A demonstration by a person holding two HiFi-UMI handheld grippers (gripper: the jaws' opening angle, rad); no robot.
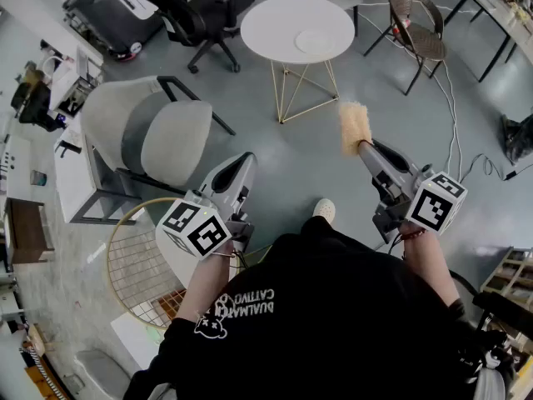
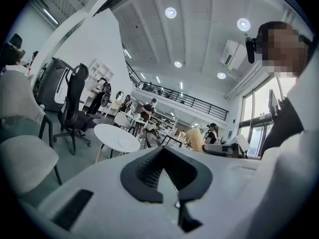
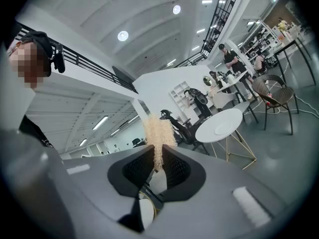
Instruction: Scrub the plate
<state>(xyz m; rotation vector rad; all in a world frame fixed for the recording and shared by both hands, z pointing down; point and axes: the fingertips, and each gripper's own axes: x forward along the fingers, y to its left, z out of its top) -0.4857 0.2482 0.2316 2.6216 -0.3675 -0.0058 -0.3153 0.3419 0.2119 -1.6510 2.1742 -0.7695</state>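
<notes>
A white plate (image 1: 314,42) lies on a round white table (image 1: 279,19) some way ahead of me; it also shows as the plate (image 2: 123,143) and the plate (image 3: 221,129) in the gripper views. My right gripper (image 1: 366,147) is shut on a tan fibrous scrubber (image 1: 356,127), which sticks out past the jaws as a tuft, the scrubber (image 3: 158,132). My left gripper (image 1: 243,162) is shut with nothing in it; its black pads (image 2: 149,172) meet. Both grippers are held in the air near my body, well short of the table.
A grey padded chair (image 1: 146,132) stands at the left, a black office chair (image 1: 204,11) behind it and a wicker chair (image 1: 418,25) to the table's right. A gold wire basket table (image 1: 137,265) is by my left side. Cables (image 1: 454,132) trail over the floor.
</notes>
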